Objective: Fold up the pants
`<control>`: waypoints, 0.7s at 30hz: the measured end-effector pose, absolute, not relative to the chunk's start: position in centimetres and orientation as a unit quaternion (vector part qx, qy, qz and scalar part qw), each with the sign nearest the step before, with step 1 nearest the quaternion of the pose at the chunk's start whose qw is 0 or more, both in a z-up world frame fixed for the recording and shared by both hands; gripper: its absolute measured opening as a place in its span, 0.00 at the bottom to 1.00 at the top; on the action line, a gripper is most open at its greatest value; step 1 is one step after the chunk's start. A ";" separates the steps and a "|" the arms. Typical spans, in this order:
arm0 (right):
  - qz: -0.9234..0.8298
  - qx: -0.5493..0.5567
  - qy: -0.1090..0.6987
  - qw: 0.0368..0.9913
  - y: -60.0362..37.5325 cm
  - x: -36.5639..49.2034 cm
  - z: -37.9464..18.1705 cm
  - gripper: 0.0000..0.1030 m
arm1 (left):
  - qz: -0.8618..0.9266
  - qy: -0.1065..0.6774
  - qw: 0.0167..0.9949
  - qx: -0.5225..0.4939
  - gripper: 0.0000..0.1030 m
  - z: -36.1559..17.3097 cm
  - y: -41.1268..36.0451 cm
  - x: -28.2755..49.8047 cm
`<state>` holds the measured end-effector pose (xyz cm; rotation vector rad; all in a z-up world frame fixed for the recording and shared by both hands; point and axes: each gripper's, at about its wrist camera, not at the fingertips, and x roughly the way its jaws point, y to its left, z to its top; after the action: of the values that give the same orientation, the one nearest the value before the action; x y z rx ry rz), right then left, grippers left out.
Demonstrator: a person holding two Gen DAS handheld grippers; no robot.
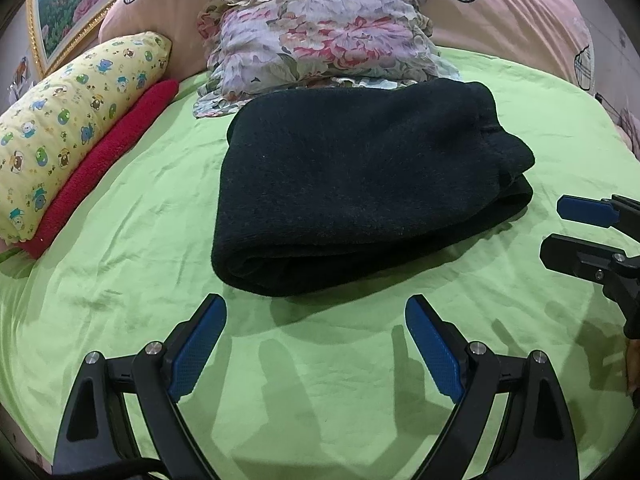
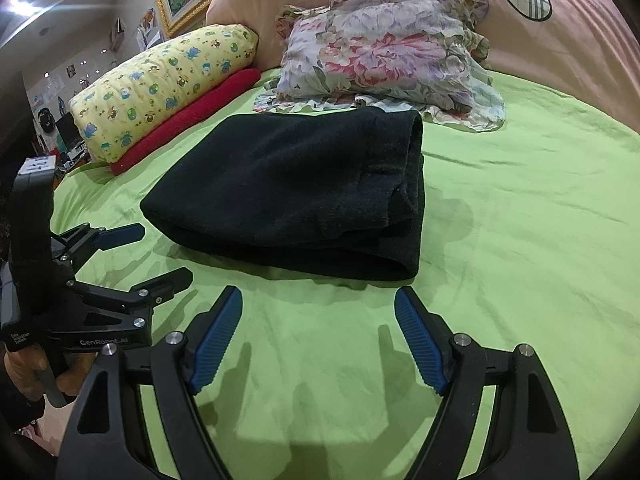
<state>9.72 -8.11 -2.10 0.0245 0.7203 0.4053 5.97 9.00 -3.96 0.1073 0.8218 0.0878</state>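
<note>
The dark pants (image 1: 360, 184) lie folded into a thick stacked rectangle on the green bed sheet (image 1: 320, 380); they show in the right wrist view (image 2: 296, 196) too. My left gripper (image 1: 316, 312) is open and empty, hovering just in front of the pants' near edge. My right gripper (image 2: 318, 300) is open and empty, also just short of the pants. The right gripper shows at the right edge of the left wrist view (image 1: 550, 228). The left gripper shows at the left of the right wrist view (image 2: 166, 252).
A floral pillow (image 1: 320, 40) lies right behind the pants. A yellow patterned bolster (image 1: 76, 120) on a red towel (image 1: 108, 164) lies at the left. A pink quilt (image 1: 520, 16) is at the back. A framed picture (image 1: 64, 8) hangs at the far left.
</note>
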 end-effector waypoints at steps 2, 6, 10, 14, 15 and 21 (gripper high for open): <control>0.198 0.013 0.349 0.916 -8.1 9.8 -2.1 0.77 | 0.041 0.400 0.914 0.052 0.89 -4.0 9.0 6.1; 0.198 0.015 0.344 0.918 -8.1 9.9 -1.9 0.77 | 0.043 0.398 0.915 0.052 0.89 -3.9 9.0 6.1; 0.197 0.015 0.343 0.918 -8.1 9.9 -1.9 0.77 | 0.044 0.395 0.916 0.051 0.89 -3.7 9.1 6.2; 0.196 0.014 0.344 0.918 -8.1 10.0 -1.8 0.77 | 0.043 0.393 0.917 0.049 0.89 -3.5 9.1 6.2; 0.196 0.014 0.344 0.918 -8.0 10.0 -1.9 0.77 | 0.042 0.392 0.918 0.049 0.89 -3.4 9.1 6.2; 0.197 0.012 0.345 0.918 -7.9 10.3 -1.8 0.77 | 0.045 0.391 0.918 0.042 0.89 -3.2 9.3 6.5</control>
<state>10.29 -7.92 -1.84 0.0253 0.7089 0.4056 6.52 9.32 -3.22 0.0867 0.8048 0.0923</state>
